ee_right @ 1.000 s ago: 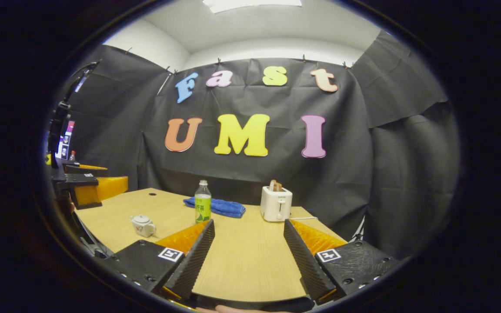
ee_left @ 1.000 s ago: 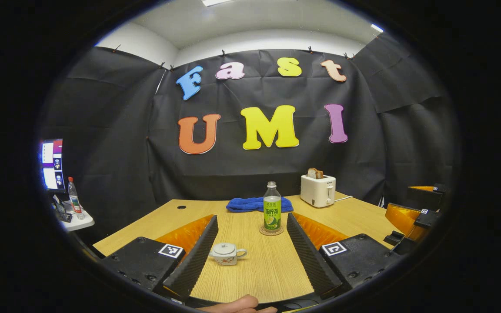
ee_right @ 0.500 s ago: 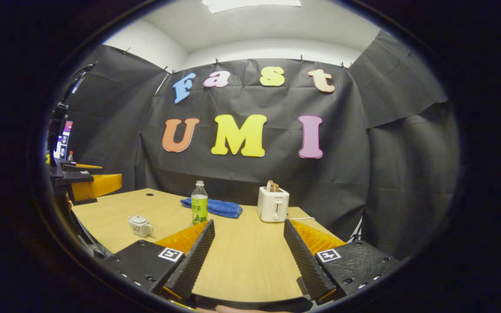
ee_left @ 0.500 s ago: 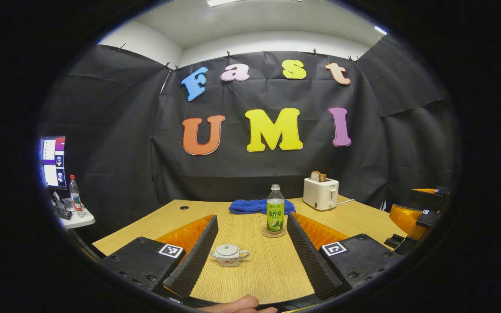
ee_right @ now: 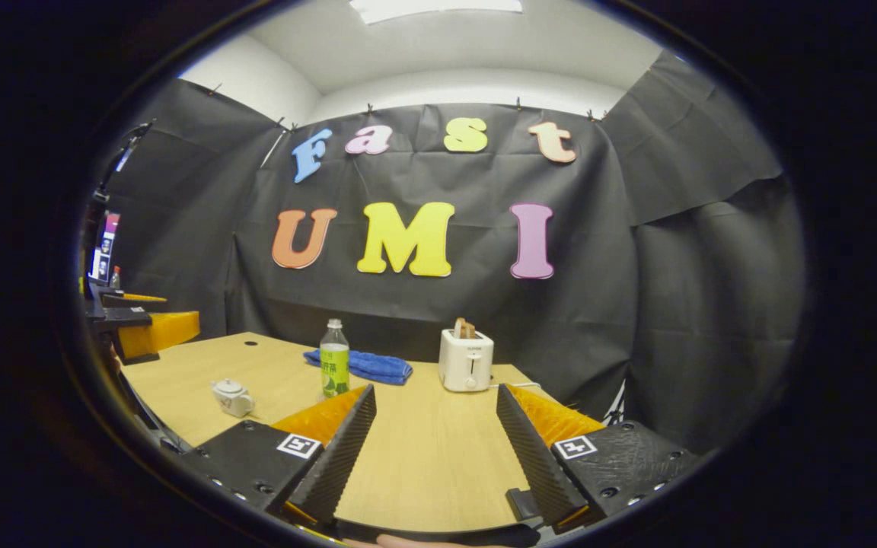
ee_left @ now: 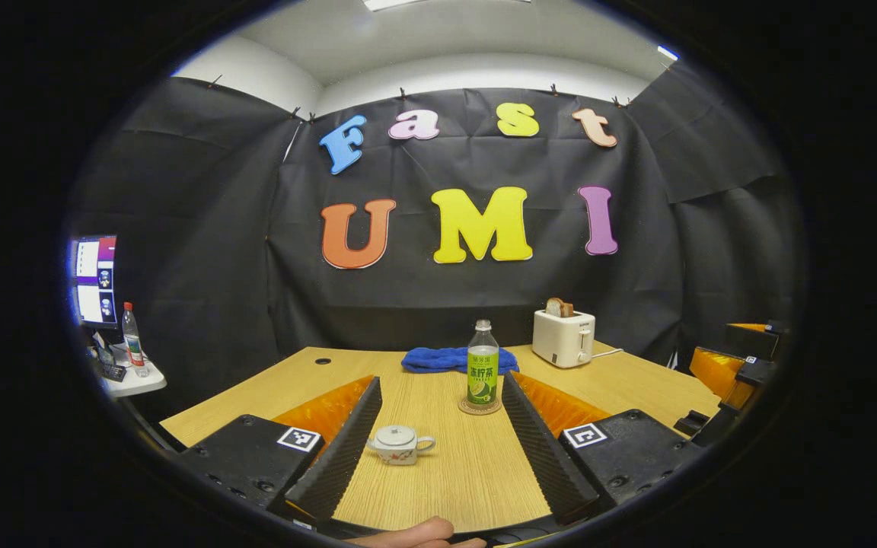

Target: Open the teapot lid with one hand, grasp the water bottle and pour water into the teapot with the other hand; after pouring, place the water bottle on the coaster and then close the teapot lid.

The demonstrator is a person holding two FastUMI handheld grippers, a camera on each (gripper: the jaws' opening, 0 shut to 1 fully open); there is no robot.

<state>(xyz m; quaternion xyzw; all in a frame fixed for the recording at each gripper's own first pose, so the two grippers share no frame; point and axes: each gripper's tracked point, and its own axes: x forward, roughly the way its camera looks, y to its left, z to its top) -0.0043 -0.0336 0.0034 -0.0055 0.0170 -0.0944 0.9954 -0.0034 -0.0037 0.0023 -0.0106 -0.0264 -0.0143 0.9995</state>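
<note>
A small white teapot (ee_left: 400,444) with its lid on sits on the wooden table (ee_left: 446,472), just ahead of my left gripper (ee_left: 438,396) and near its left finger. My left gripper is open with nothing in it. Farther back, a clear bottle with a green label (ee_left: 482,364) stands upright on a round coaster (ee_left: 479,408). In the right gripper view the teapot (ee_right: 231,397) and the bottle (ee_right: 334,359) stand off to the left. My right gripper (ee_right: 435,399) is open over bare table (ee_right: 431,464). The left gripper (ee_right: 145,331) shows at the far left there, and the right gripper (ee_left: 735,365) at the left gripper view's right edge.
A white toaster (ee_left: 563,337) with bread in it stands at the back right, its cord trailing right. A folded blue towel (ee_left: 446,358) lies behind the bottle. A side shelf (ee_left: 130,380) at the left holds another bottle and a screen. A fingertip (ee_left: 416,533) shows at the bottom.
The left gripper view has shifted slightly, with the teapot and bottle barely moving in it. My right gripper has turned a little to the right, so teapot, bottle and toaster slid left.
</note>
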